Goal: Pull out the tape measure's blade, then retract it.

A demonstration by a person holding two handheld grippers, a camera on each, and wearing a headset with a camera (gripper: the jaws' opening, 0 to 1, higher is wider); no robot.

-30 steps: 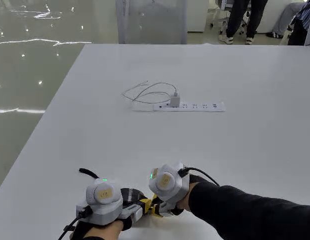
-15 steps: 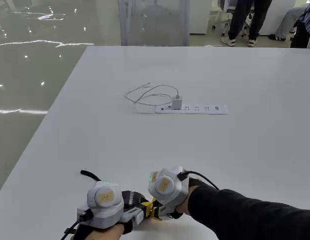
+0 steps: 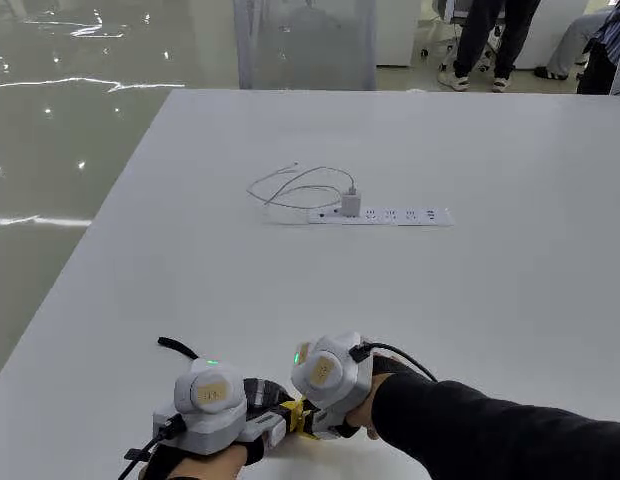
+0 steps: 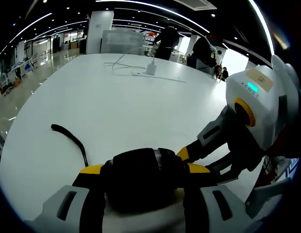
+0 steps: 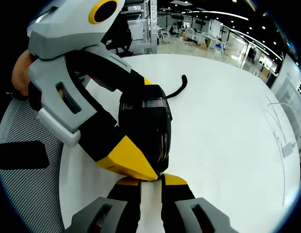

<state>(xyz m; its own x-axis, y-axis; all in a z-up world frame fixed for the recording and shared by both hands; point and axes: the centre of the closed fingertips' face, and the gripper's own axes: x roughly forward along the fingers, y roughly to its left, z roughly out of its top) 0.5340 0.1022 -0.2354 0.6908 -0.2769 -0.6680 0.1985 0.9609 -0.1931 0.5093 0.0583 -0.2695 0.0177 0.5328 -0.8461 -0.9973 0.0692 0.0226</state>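
The tape measure (image 5: 143,124), a black case with yellow corners, is held just above the near edge of the white bench (image 3: 390,130). The left tongs (image 4: 143,171) are clamped on it, one yellow-tipped jaw on each side of the case. The right tongs (image 5: 151,183) meet the case at its lower yellow corner, their jaws drawn nearly together with a thin pale strip between them. I cannot tell whether they pinch the blade's tip.

The right gripper view shows the case end-on, with its black strap (image 5: 177,90) curling on the bench behind it. The left gripper view shows the case's rounded back, with the right tongs reaching in from the right and touching it. The head view looks down on both, close together, with a dark sleeve (image 3: 490,430) behind the right one. Well apart, mid-bench, lies a power strip (image 3: 385,215) with a white charger (image 3: 350,204) and a looped cable (image 3: 290,186).
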